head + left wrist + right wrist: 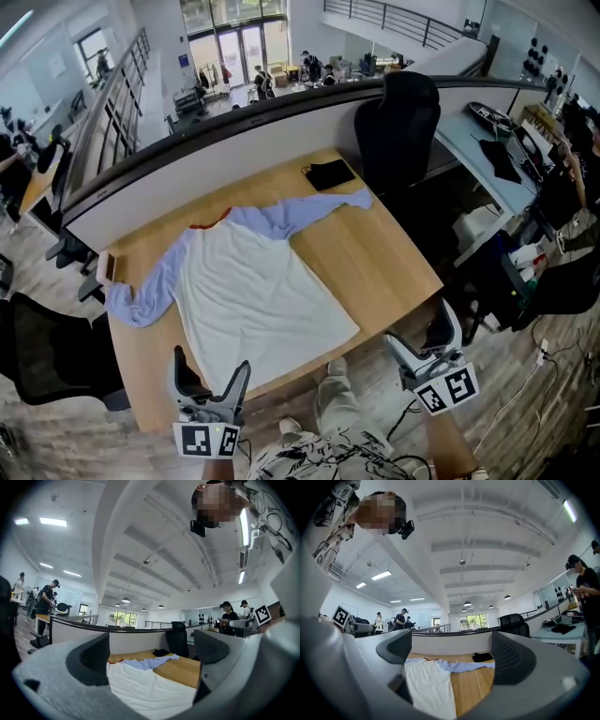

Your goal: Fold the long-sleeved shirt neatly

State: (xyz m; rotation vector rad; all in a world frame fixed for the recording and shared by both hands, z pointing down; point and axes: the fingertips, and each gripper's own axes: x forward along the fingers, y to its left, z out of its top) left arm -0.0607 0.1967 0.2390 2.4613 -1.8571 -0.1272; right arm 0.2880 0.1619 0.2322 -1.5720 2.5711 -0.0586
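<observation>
White-bodied, blue-sleeved cotton shirt (253, 291) lies spread flat on the light wooden table (375, 253), no fold yet made, with left gripper (211, 370) and right gripper (422, 333) at the near edge, jaws apart and empty.

White-bodied, blue-sleeved long-sleeved shirt (253, 291) spread flat on the light wooden table (384, 253), hem at the near edge. Flat black cloth item (329, 173) at the far edge, just behind one cuff. Black office chair (398, 122) beyond.

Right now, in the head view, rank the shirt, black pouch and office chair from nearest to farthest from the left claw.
1. Shirt, just ahead of the left claw.
2. Black pouch, far edge of table.
3. Office chair, beyond it.
</observation>
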